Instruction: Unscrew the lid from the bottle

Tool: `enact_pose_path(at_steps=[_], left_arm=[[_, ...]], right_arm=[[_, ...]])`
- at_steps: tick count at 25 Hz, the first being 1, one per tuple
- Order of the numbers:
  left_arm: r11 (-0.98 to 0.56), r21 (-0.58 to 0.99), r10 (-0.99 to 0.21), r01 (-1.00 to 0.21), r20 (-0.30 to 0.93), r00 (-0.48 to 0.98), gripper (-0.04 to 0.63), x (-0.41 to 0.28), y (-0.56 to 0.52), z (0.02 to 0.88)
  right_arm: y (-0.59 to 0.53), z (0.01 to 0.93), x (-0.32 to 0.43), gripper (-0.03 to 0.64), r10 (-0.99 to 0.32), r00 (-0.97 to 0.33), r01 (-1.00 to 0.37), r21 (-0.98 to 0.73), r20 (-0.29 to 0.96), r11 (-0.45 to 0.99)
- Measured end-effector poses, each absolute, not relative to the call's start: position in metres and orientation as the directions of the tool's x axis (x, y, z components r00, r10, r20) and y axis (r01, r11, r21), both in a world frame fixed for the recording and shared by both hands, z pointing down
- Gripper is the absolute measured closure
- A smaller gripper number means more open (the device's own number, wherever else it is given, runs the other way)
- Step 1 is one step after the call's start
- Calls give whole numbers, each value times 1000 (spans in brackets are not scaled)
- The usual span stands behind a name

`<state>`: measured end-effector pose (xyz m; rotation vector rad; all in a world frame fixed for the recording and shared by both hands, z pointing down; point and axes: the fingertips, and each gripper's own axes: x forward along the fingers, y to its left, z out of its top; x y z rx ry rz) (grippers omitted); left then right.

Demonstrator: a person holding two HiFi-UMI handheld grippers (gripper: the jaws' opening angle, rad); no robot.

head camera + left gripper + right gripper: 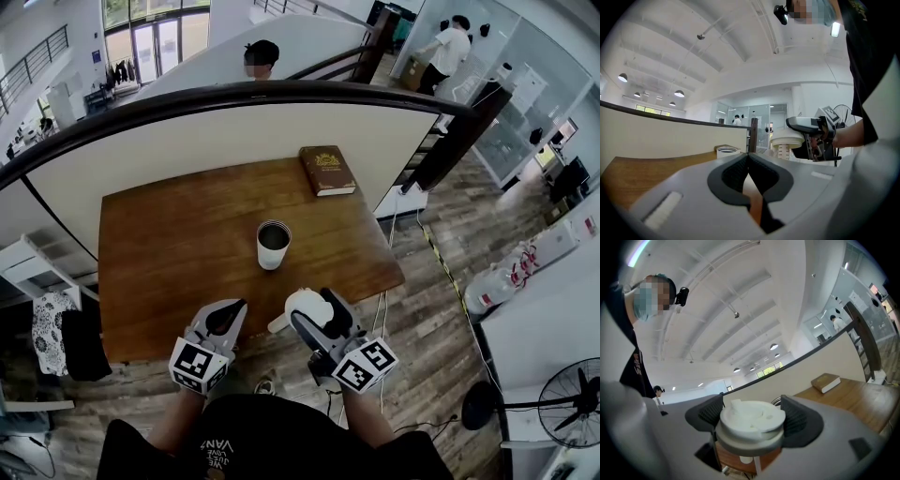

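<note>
Fingers [799, 420] of right gripper [751, 402] clamp white lid [751, 423], off the bottle [273, 245] on table [169, 244]; left gripper [748, 158] pinched together, empty

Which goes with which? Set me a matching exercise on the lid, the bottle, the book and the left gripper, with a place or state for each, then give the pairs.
Things:
1. lid
2. bottle
3. book
4. left gripper

Places or states:
a. lies flat at the far corner of the table
b. shut, nothing between its jaws
c. held in the right gripper, off the table
d. stands upright and open near the middle of the table

Pairs: 1-c, 2-d, 3-a, 4-b.
</note>
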<state>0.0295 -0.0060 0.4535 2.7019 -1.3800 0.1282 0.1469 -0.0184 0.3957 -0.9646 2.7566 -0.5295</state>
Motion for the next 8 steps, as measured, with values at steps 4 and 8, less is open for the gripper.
enact_pose_path(at_steps=[4,8], left_arm=[[-587,56,-798,-808,127,589,583,31,-6,455],[-590,52,-796,-806,127,591,584,34,-7,455]], right_arm=[[-19,396,148,264,-632,-774,-571,-385,-43,726],[-20,395,151,264,-631,-774,-570,-383,-46,727]])
